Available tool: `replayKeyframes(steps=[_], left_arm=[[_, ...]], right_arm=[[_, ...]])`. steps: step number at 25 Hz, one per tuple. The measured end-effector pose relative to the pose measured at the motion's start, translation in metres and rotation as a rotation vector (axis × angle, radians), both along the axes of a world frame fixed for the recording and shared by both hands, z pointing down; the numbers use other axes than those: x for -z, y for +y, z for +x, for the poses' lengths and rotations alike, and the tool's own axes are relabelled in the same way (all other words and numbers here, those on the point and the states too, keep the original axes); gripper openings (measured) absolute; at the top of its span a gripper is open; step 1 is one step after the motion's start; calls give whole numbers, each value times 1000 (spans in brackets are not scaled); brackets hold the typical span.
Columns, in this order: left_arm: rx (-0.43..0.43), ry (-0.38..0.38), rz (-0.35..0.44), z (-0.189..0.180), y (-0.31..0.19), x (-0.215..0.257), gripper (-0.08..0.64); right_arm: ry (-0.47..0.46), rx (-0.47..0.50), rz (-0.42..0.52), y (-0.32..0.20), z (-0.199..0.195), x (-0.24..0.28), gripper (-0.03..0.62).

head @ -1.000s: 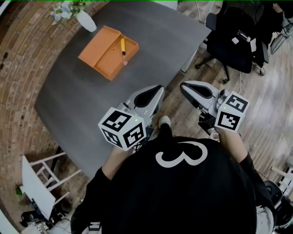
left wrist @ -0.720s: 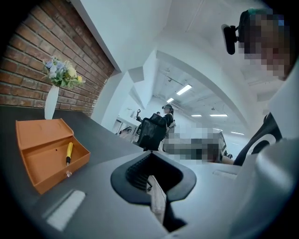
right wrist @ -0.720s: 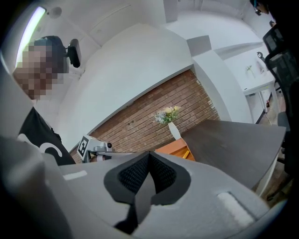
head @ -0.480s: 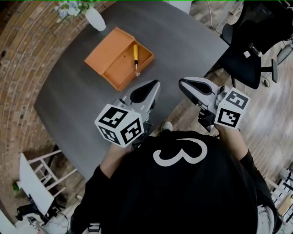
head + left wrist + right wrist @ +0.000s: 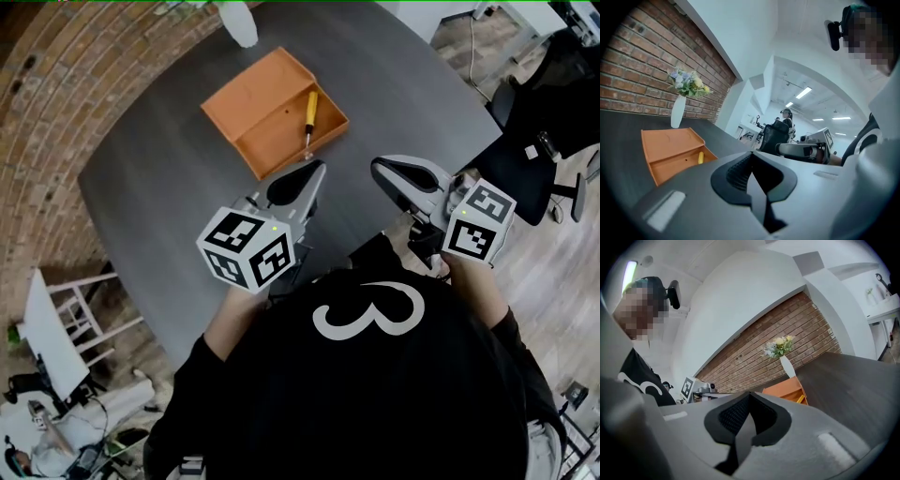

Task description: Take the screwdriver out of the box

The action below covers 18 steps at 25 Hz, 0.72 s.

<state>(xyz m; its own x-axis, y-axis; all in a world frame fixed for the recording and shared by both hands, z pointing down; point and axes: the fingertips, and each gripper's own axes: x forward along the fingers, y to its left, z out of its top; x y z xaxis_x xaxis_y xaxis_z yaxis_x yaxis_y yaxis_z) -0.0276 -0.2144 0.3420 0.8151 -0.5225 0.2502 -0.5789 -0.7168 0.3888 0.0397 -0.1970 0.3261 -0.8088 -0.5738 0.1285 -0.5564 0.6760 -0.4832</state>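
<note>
1. Step in hand: the approach. Neither gripper has reached the box, and extraction has not begun
2. Screwdriver (image 5: 307, 120): it lies inside the open orange box (image 5: 278, 142), along the right side of the tray as the head view shows it. The yellow handle points away from the person and the metal shaft toward them. Whether the tip touches the tray's near wall cannot be confirmed
3. Box: it rests on the dark bench (image 5: 169, 187) with its lid folded back beside the tray. A white vase (image 5: 239, 23) stands beyond it, apart from it
4. Left gripper (image 5: 316, 172): it is held above the bench with its tips aimed toward the box, just short of the near corner. The jaws are together with nothing between them
5. Right gripper (image 5: 380, 172): it is held beside the left one, about the bench's near edge, and is the farther of the two from the box. Its own view shows the jaws closed on each other and empty
6. Next move, in my judgement: one gripper must part its jaws before arriving, clear the tray wall and come down astride the yellow handle, which offers more purchase than the shaft. The left gripper is the better placed
7. Risk noted: the screwdriver lies close to the tray's right wall, so a jaw may find little room on that side. The box looks light and may shift or lift unless the other gripper steadies it
</note>
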Motion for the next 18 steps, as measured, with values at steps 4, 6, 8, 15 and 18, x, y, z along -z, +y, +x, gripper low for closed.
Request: replayKeyframes(steps=[4, 6, 8, 15, 18], left_arm=[[97, -29, -20, -8, -26, -8, 15], [143, -51, -22, -11, -39, -11, 17], [179, -71, -27, -12, -51, -13, 26], [254, -184, -51, -2, -96, -35, 83], [274, -222, -78, 3, -111, -48, 103]], right_arm=[[-4, 64, -24, -25, 2, -3, 2], [-9, 96, -35, -36, 4, -5, 2], [-15, 124, -44, -49, 7, -7, 2], [-31, 222, -78, -90, 25, -16, 2], [-36, 254, -96, -104, 32, -22, 2]])
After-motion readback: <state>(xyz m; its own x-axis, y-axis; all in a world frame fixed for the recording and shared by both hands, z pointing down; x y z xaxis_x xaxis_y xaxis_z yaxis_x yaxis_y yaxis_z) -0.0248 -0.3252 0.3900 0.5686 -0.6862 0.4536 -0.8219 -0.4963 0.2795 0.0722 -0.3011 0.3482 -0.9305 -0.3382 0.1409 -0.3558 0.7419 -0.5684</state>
